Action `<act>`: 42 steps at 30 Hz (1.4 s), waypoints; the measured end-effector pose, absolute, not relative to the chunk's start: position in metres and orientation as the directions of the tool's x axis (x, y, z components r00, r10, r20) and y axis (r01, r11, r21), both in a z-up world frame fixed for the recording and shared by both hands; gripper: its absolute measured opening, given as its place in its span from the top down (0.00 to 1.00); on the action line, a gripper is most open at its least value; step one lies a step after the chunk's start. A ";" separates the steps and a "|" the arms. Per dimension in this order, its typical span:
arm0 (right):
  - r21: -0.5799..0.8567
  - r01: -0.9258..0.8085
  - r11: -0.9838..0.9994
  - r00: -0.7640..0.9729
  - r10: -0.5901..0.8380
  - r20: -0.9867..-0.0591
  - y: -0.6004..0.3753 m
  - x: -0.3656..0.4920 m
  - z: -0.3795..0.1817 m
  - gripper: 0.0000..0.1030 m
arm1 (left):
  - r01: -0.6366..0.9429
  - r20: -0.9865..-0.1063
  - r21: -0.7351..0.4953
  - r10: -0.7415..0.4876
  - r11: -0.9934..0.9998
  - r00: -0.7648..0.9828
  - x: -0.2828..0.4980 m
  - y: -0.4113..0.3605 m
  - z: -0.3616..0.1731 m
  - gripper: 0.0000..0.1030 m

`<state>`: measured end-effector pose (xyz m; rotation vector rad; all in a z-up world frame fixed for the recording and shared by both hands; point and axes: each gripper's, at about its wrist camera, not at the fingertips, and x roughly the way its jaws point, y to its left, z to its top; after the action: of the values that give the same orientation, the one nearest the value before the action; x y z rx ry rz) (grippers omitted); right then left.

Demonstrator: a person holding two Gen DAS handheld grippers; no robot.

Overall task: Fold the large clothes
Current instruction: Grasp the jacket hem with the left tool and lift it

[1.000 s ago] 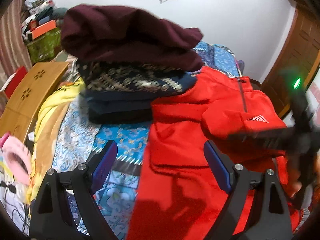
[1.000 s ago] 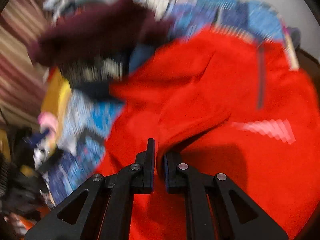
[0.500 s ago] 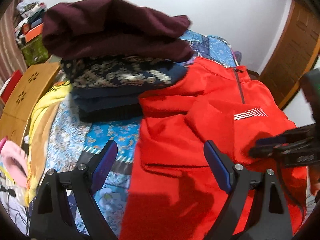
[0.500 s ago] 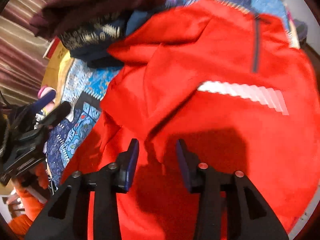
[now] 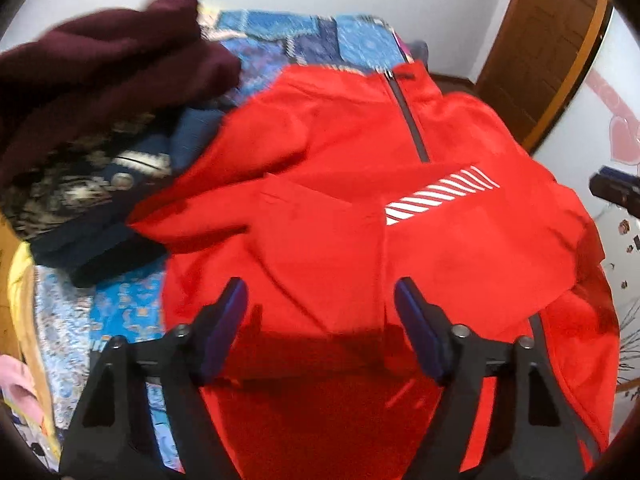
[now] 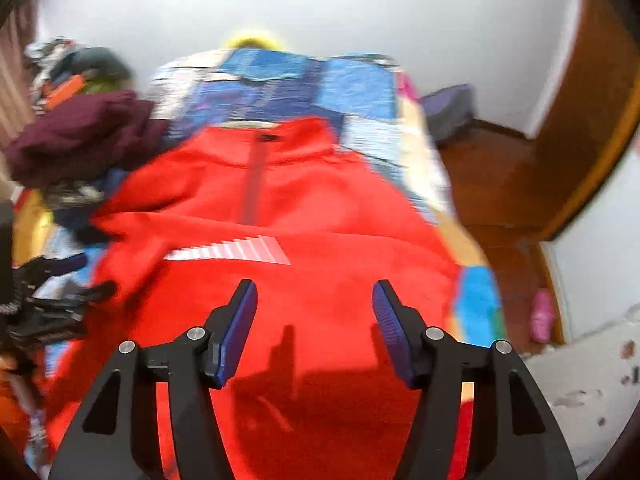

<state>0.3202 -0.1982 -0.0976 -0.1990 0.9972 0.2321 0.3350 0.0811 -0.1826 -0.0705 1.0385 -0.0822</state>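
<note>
A large red jacket (image 5: pixel 360 216) with a dark zip and white chest stripes lies spread on the bed, its left sleeve folded across the front. It also shows in the right wrist view (image 6: pixel 280 240). My left gripper (image 5: pixel 320 312) is open and empty above the jacket's lower front. My right gripper (image 6: pixel 314 312) is open and empty above the jacket's lower right part. The left gripper also shows at the left edge of the right wrist view (image 6: pixel 52 304).
A stack of folded clothes with a maroon garment (image 5: pixel 100 76) on top sits left of the jacket. The bed has a blue patterned cover (image 5: pixel 120 312). A wooden door (image 5: pixel 552 40) and floor (image 6: pixel 492 184) are to the right.
The right gripper let go of the red sleeve, opened wide and pulled back to the right. The left gripper moved right over the jacket.
</note>
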 end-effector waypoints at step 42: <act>0.181 -0.038 0.983 0.358 0.182 -0.916 -0.284 0.325 -0.163 0.44 | -0.213 -0.917 -0.033 0.055 0.976 0.395 0.292 0.167 -0.226 0.77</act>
<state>0.3249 -0.2841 -0.1628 0.1364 1.1975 0.1423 0.2920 0.1665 -0.2265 -0.1540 1.1533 0.1709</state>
